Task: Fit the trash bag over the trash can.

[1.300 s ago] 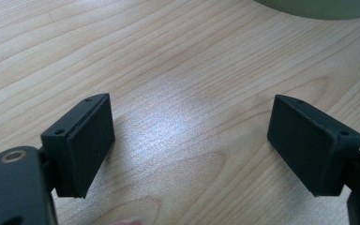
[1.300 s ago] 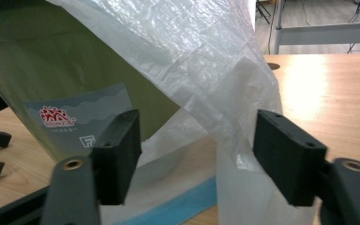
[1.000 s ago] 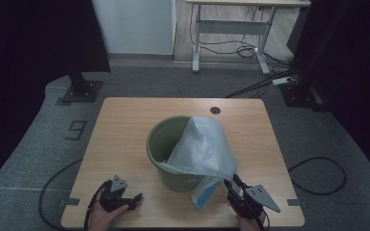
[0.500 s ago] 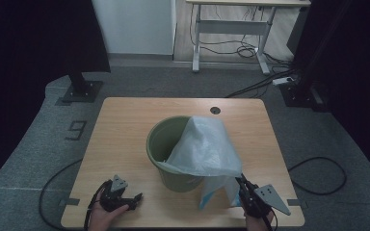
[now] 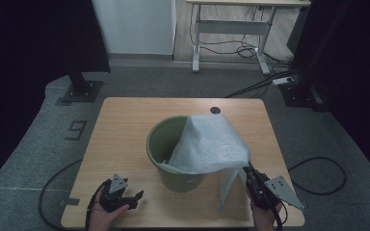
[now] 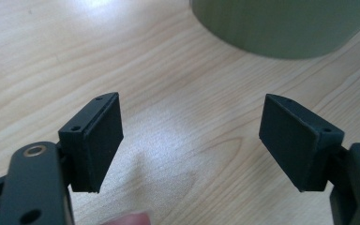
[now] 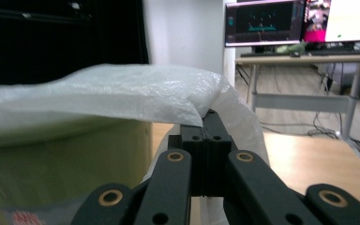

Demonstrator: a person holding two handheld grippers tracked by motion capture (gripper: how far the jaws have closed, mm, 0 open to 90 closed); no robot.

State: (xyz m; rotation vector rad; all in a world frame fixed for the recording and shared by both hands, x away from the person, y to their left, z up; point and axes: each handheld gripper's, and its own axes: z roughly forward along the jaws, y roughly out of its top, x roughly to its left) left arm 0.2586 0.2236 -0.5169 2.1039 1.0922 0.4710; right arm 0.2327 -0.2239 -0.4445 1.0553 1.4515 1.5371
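- Thin white plastic, a bag (image 5: 212, 144) draped over the right half of the green bucket (image 5: 166, 144) at frame centre; loose lower edge hanging toward lower right
- Right gripper (image 5: 248, 174) at lower right, jaws just closing, now pressed together on that edge, film pinched between them (image 7: 205, 119)
- Left gripper (image 5: 136, 196) at lower left, jaws just narrowing a little, wide apart over bare table (image 6: 178, 122), nothing between
- Bucket wall (image 6: 286, 26) up and right of the left jaws; uncovered rim nearer the left hand, likely the next reach
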